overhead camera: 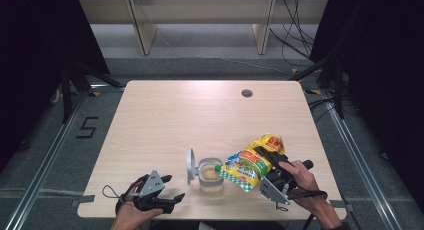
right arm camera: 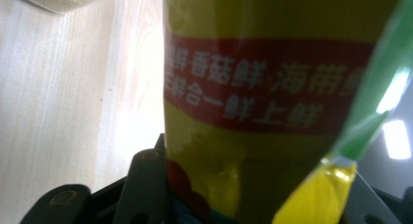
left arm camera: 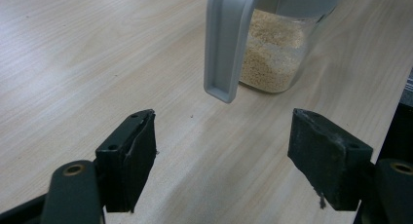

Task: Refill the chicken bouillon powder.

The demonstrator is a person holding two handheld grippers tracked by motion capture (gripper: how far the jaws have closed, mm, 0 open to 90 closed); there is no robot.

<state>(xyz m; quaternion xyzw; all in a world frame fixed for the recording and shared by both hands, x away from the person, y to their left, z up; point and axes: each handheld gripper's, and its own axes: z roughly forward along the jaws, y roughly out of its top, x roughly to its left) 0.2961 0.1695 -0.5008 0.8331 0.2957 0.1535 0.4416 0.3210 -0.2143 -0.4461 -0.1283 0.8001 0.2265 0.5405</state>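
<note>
On the wooden table [overhead camera: 165, 120], the right gripper [overhead camera: 266, 160] is clamped on a soft, crinkly yellow refill pouch [overhead camera: 250, 162], tilted spout-first over the open jar [overhead camera: 211, 175]. The pouch is probably light and slippery, so a mid-body grip suits it. The left gripper [overhead camera: 167, 187] rests with jaws apart and empty, beside the jar's raised grey lid [left arm camera: 226, 39].

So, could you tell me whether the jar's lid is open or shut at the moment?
Open. The grey lid stands flipped up at the left side of the jar, leaving its mouth uncovered, with pale grains visible inside.
</note>
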